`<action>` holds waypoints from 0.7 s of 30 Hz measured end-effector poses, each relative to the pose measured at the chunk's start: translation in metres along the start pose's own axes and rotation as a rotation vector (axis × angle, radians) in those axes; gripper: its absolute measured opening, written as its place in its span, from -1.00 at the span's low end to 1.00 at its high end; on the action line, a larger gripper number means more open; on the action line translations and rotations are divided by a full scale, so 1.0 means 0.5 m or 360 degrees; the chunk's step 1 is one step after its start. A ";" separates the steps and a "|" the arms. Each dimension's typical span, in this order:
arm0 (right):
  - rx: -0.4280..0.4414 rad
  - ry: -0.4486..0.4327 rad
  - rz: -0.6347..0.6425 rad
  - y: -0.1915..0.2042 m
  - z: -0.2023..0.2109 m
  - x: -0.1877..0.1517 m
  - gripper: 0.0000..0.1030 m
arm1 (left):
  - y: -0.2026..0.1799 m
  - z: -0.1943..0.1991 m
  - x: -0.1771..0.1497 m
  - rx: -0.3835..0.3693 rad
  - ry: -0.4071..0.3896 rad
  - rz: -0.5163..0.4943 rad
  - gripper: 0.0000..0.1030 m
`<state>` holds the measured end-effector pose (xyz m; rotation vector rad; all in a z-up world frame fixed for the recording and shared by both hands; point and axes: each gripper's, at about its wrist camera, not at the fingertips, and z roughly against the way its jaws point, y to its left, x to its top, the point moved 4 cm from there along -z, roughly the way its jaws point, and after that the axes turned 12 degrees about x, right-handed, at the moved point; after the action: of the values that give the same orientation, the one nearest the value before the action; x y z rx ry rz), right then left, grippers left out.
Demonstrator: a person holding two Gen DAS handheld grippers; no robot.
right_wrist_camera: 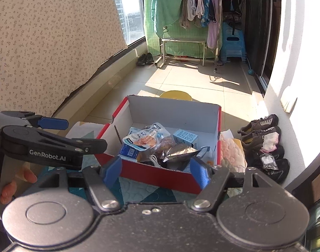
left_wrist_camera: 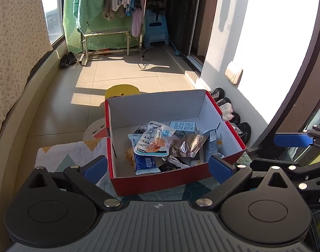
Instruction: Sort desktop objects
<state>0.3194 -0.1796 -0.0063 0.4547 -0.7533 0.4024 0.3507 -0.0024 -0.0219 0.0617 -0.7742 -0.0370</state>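
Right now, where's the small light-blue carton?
In both wrist views, the small light-blue carton lies inside the red cardboard box, toward its far right, behind the crumpled silver foil packet.

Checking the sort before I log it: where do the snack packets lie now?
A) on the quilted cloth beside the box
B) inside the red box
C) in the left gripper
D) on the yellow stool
B: the snack packets lie heaped inside the red box, while both grippers are open and empty.

Hard daylight from the window [right_wrist_camera: 129, 10]; the white wall [left_wrist_camera: 275, 42] blows out to glare. Sharp shadows stripe the floor tiles [left_wrist_camera: 117, 77] (both views). Fisheye bends edges; focus crisp.
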 end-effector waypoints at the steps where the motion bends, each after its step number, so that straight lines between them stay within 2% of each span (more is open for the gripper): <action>1: 0.0002 -0.0009 -0.0003 0.003 0.003 0.000 0.40 | 0.001 0.003 -0.003 -0.0002 0.0003 0.0006 0.99; 21: 0.0022 0.0000 -0.0025 0.041 0.031 -0.035 0.43 | 0.007 0.056 -0.086 0.0022 0.0025 0.0033 0.99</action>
<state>0.2887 -0.1739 -0.0039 0.4735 -0.7466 0.3930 0.3002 0.0024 -0.0317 0.0671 -0.7595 -0.0114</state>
